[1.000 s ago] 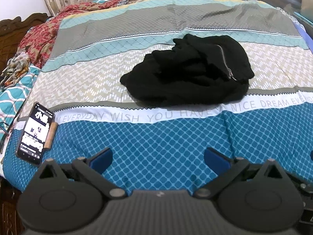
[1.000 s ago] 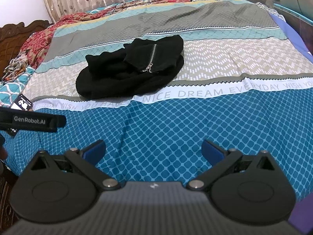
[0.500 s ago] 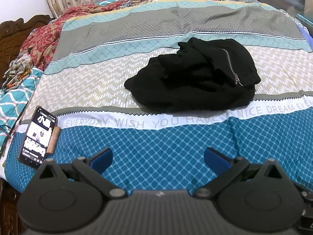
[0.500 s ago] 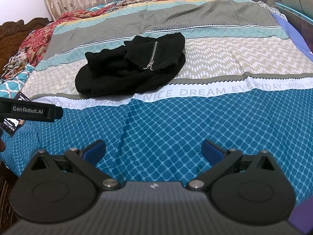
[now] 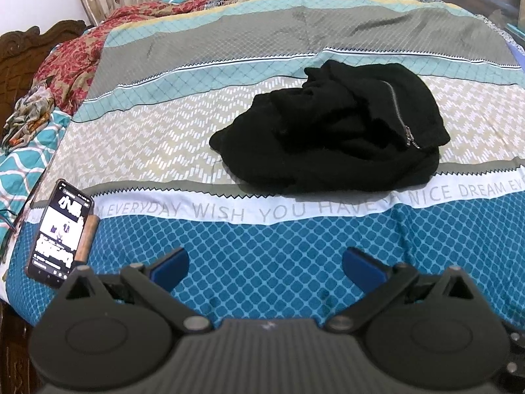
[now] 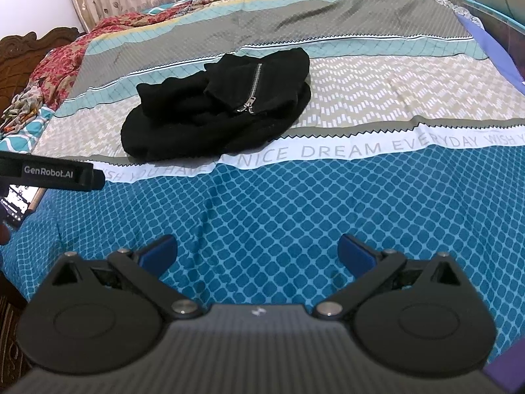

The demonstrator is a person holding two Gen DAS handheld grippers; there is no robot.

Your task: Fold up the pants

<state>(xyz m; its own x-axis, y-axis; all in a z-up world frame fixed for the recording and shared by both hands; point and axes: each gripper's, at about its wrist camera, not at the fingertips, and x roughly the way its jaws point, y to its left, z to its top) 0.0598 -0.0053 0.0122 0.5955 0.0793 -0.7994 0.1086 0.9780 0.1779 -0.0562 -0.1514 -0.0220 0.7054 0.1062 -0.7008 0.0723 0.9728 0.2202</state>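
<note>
Both claws, left (image 5: pixel 265 265) and right (image 6: pixel 257 252), hang spread wide and empty over the bed (image 5: pixel 262 243), well short of the pants (image 5: pixel 331 131) bunched mid-bed. Grabbing that heap blind risks pinching several layers; the zipper (image 6: pixel 254 87) may snag.

Phone (image 6: pixel 16 202) partly hidden, perhaps cut by frame edge.

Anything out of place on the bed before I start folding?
A lit phone lies at the bedspread's near-left edge, well clear of the crumpled black pants. Nothing else stands out.
</note>
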